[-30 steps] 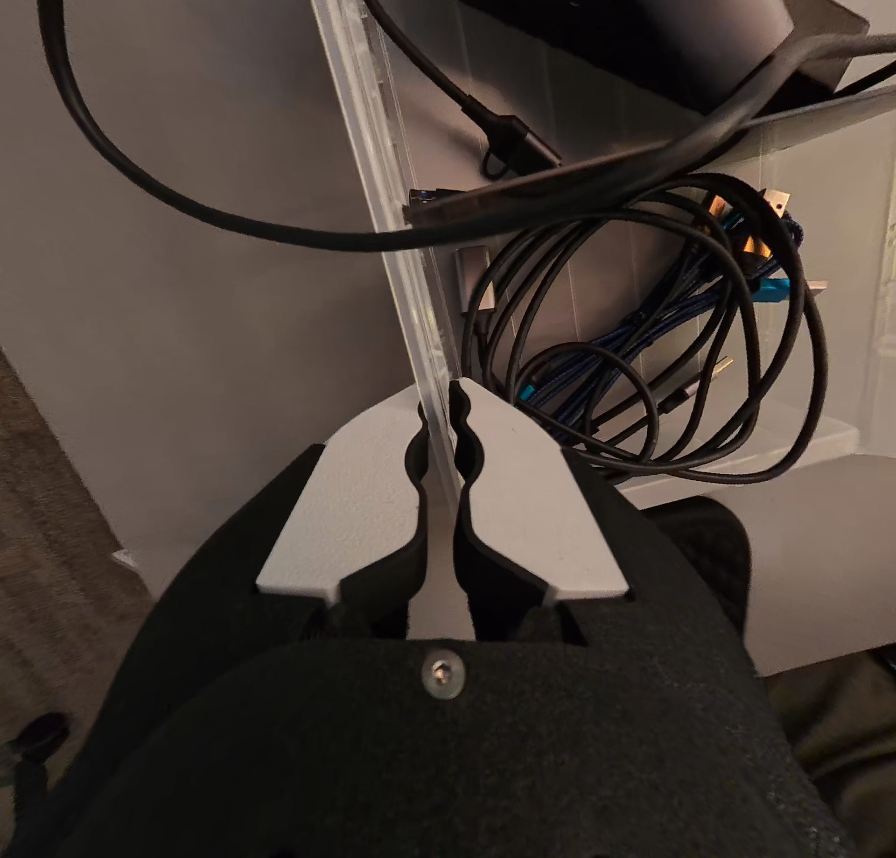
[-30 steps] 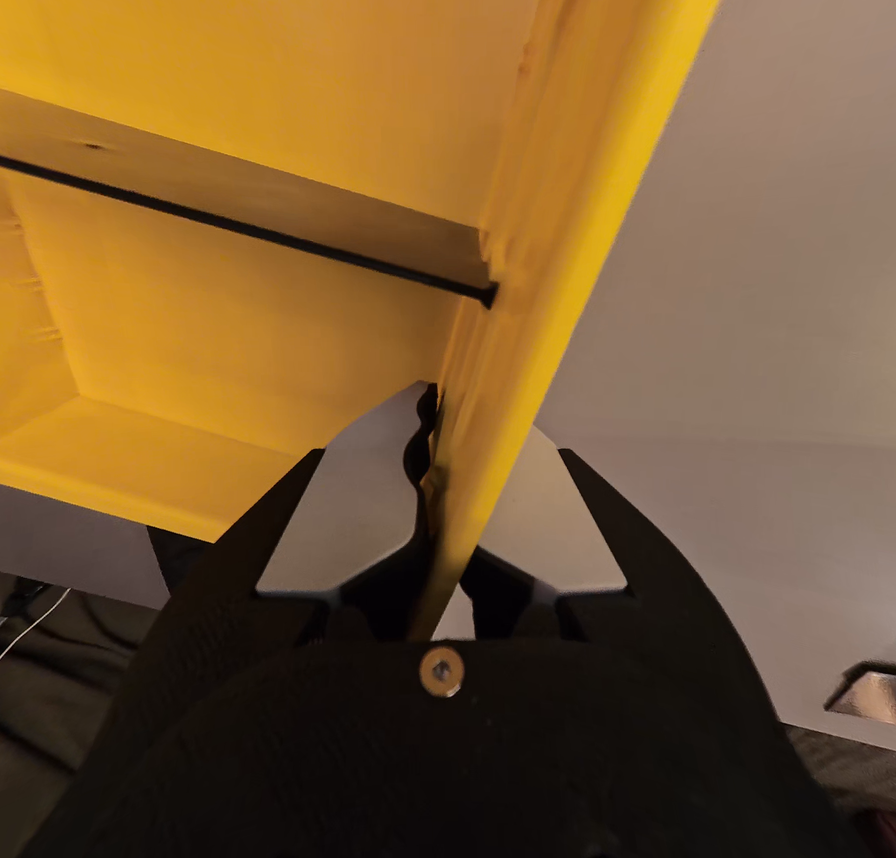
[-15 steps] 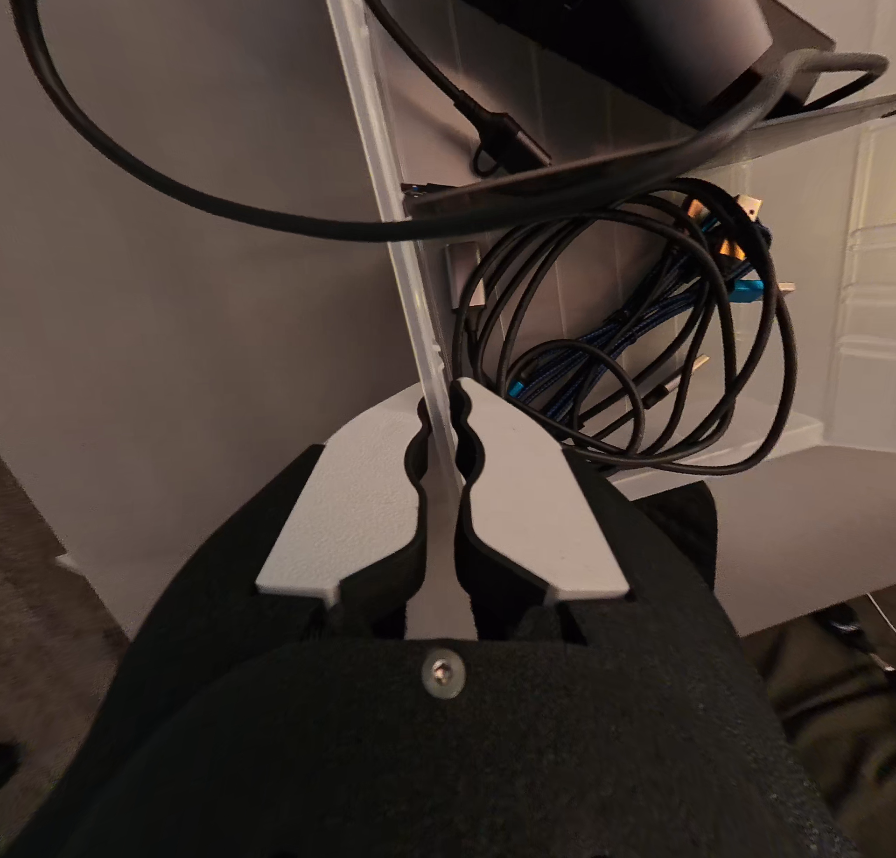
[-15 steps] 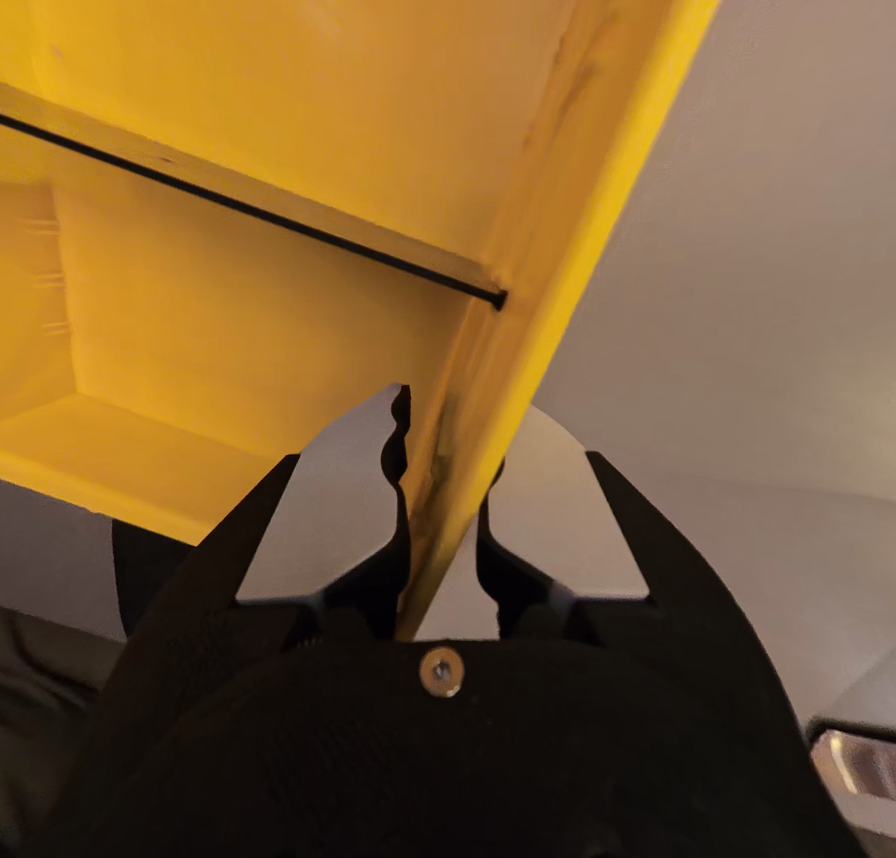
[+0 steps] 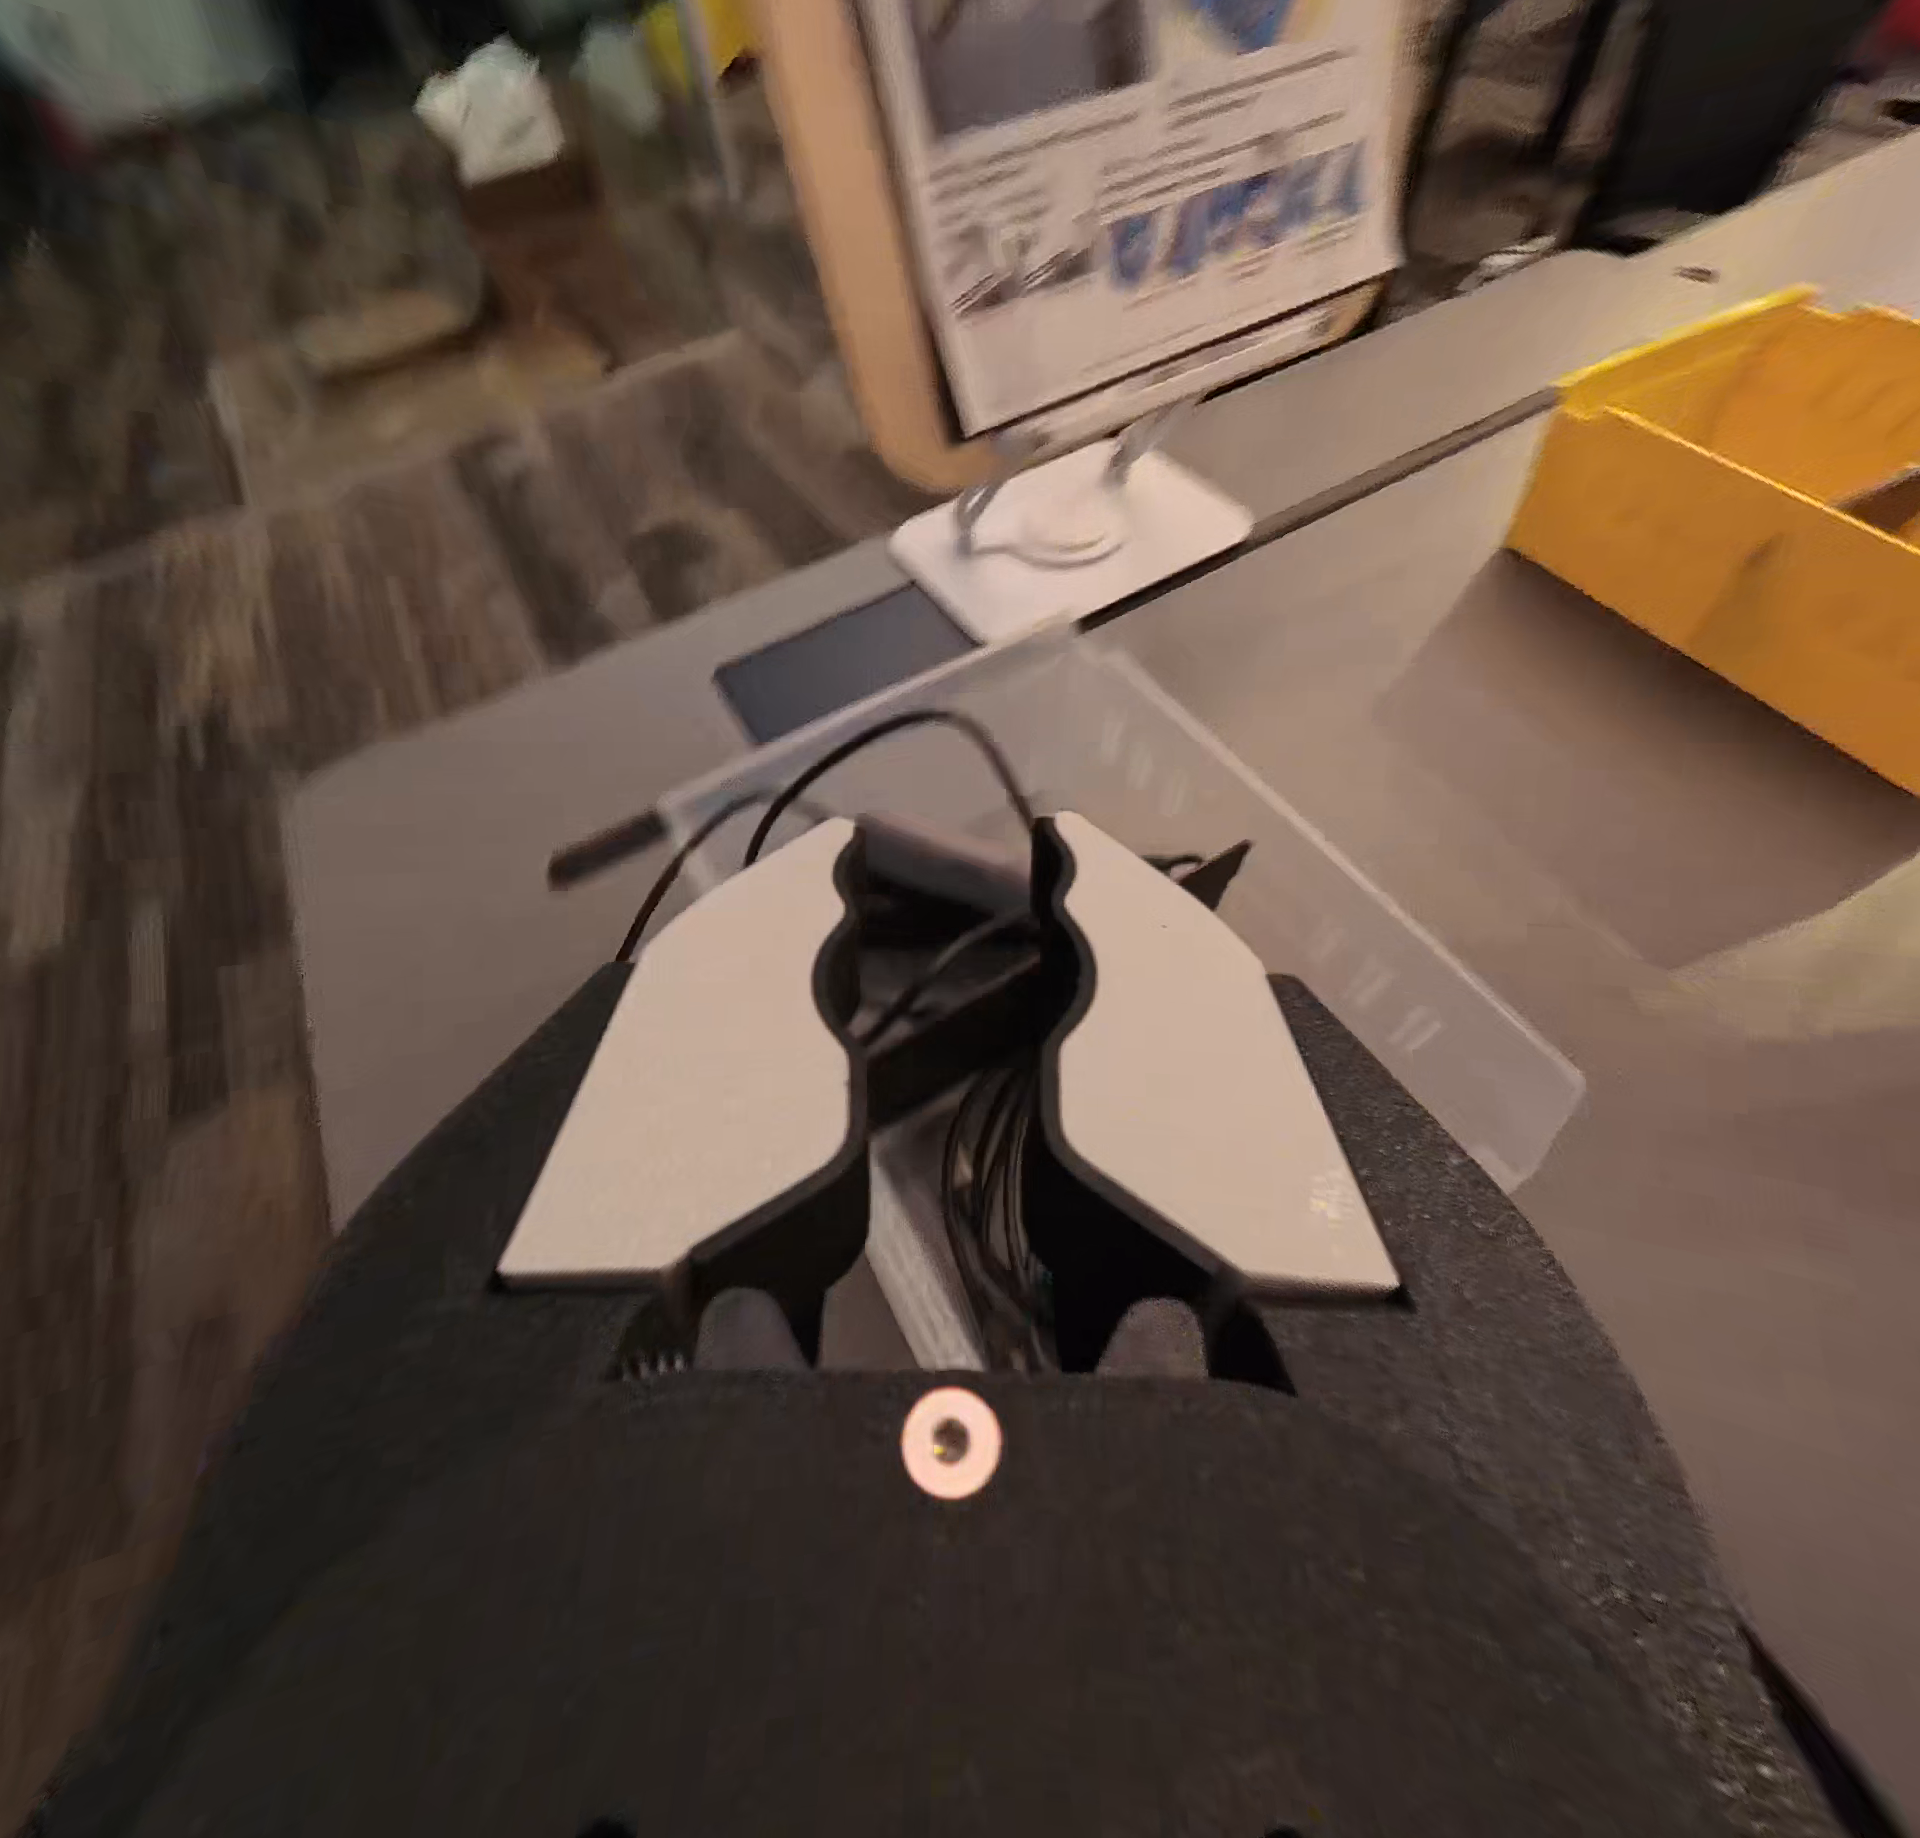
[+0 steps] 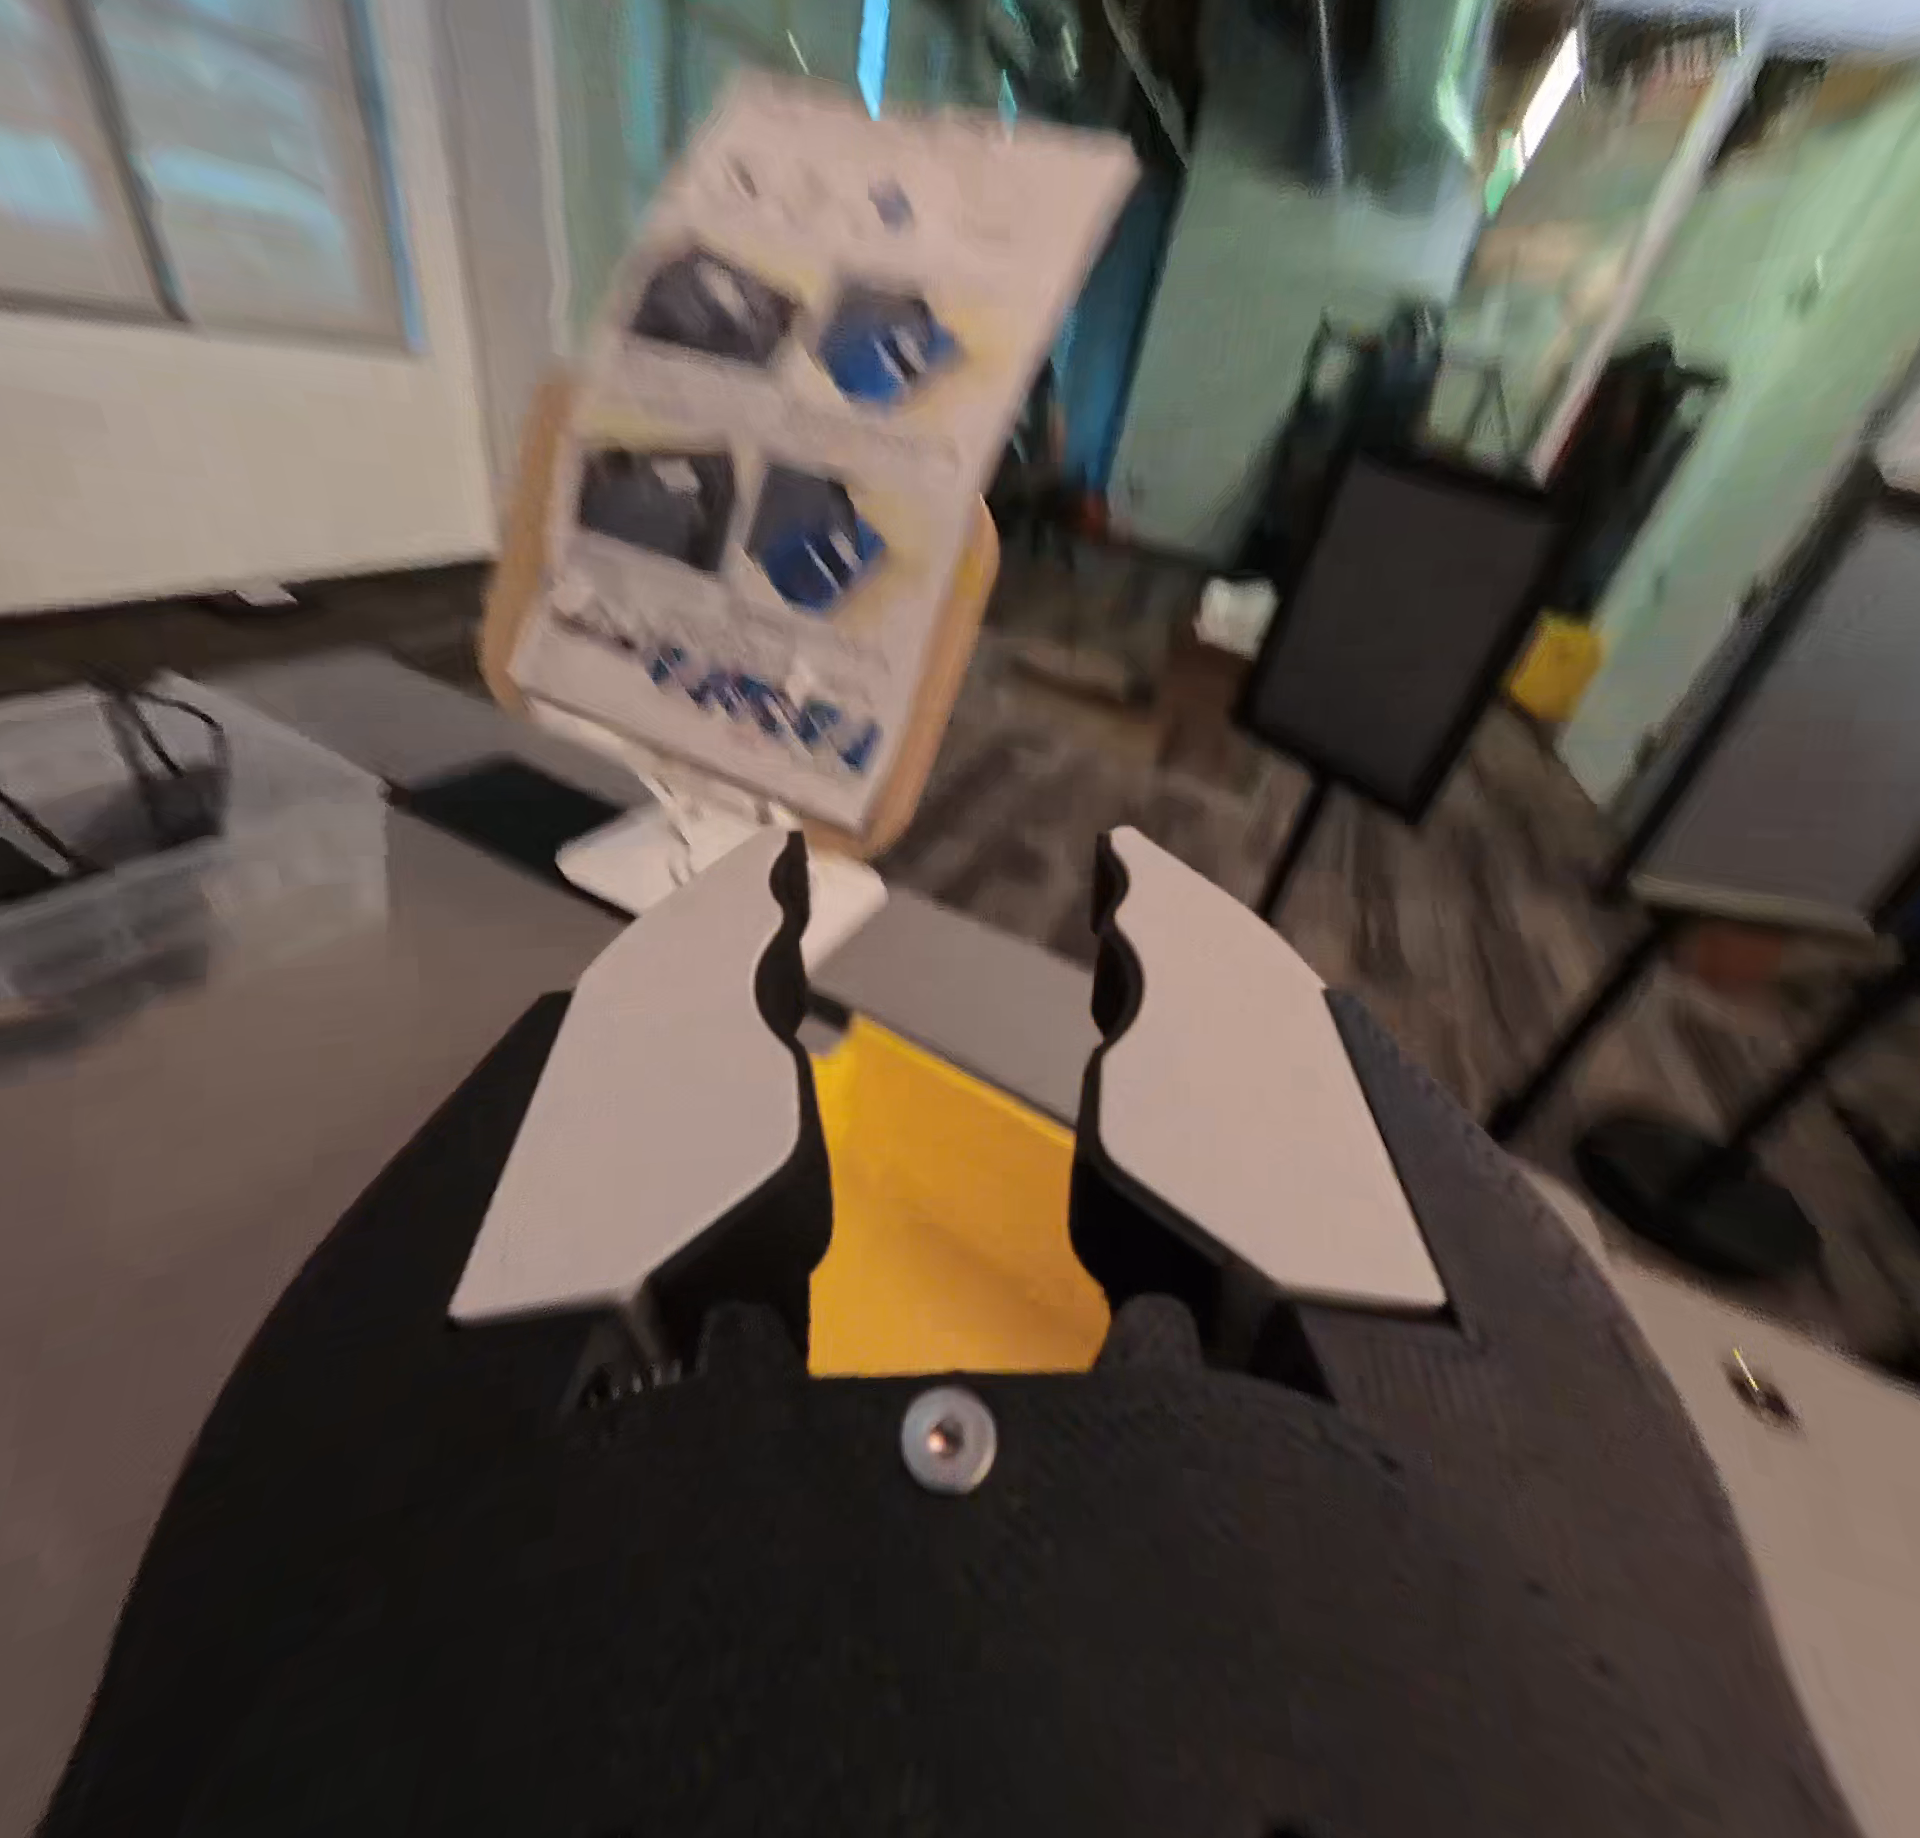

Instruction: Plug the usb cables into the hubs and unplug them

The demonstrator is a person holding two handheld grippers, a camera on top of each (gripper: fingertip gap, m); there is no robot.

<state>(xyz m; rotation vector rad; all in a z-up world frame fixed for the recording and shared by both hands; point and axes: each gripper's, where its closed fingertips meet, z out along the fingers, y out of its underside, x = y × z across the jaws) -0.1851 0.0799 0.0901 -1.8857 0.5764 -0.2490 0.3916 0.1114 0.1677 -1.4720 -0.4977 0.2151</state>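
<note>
My left gripper (image 5: 954,832) is open and empty above a clear plastic bin (image 5: 1299,915). Through the gap between its fingers I see a grey hub (image 5: 935,858) and a bundle of black cables (image 5: 997,1144) lying in the bin, below the pads. One thin black cable (image 5: 883,739) arcs up over the bin's far wall. My right gripper (image 6: 954,843) is open and empty above a yellow bin (image 6: 935,1217). The yellow bin also shows at the right of the left wrist view (image 5: 1714,541). The clear bin with cables shows at the far left of the right wrist view (image 6: 104,853). Both views are blurred.
A sign board on a white stand (image 5: 1122,178) is at the table's far edge, also in the right wrist view (image 6: 790,479). A dark flat pad (image 5: 842,666) lies in front of it on the grey table (image 5: 468,905). Black panels on stands (image 6: 1392,645) are on the floor beyond. The grippers' ends are close to 60 cm from one another.
Both grippers have opened. The left let go of the clear bin's wall, the right let go of the yellow bin's wall. Both have pulled back and tilted up over the bins.
</note>
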